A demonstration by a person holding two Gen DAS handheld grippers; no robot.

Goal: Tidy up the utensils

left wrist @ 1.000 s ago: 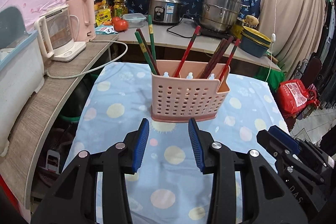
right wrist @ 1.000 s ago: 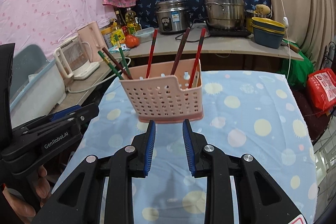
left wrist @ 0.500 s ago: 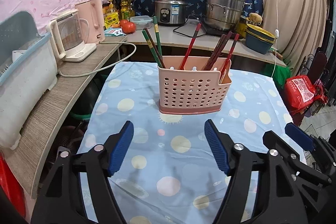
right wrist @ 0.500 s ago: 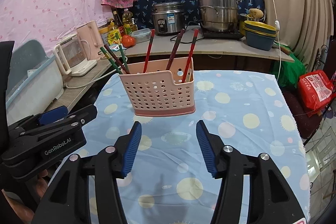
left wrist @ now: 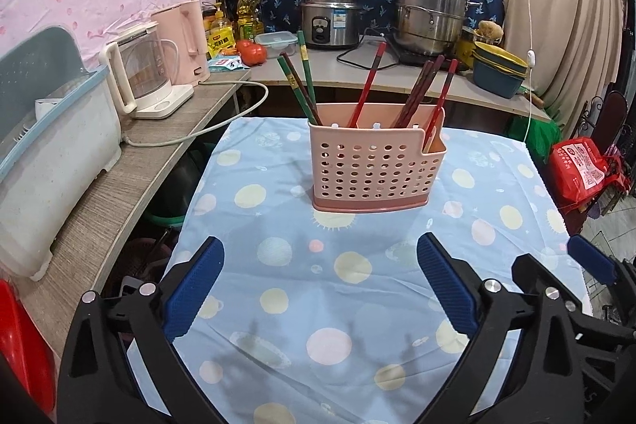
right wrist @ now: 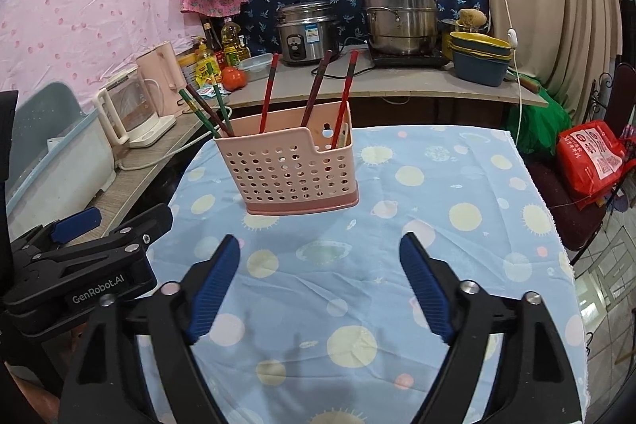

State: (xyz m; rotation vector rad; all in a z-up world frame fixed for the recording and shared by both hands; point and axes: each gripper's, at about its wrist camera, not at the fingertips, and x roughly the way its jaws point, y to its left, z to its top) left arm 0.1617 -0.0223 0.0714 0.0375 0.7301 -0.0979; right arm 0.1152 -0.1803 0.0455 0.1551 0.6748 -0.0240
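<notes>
A pink perforated utensil basket (left wrist: 375, 165) stands upright on the table with the blue dotted cloth (left wrist: 318, 289). It also shows in the right wrist view (right wrist: 292, 171). Green chopsticks (left wrist: 306, 78) lean in its left part, red and dark ones (left wrist: 421, 90) in the middle and right. My left gripper (left wrist: 320, 281) is wide open and empty, well short of the basket. My right gripper (right wrist: 320, 281) is wide open and empty, also short of the basket. The left gripper's body (right wrist: 83, 265) shows at the left of the right wrist view.
A counter on the left holds a white kettle (left wrist: 139, 82), a pink kettle (left wrist: 183, 42) and a blue-lidded bin (left wrist: 43, 142). The back counter holds a rice cooker (left wrist: 330, 16), a steel steamer pot (left wrist: 429, 10) and stacked bowls (left wrist: 499, 66). A red bag (left wrist: 584, 169) lies right of the table.
Both grippers have opened from nearly shut to wide open and have drawn back from the basket, which now looks farther away. The basket and chopsticks have not moved.
</notes>
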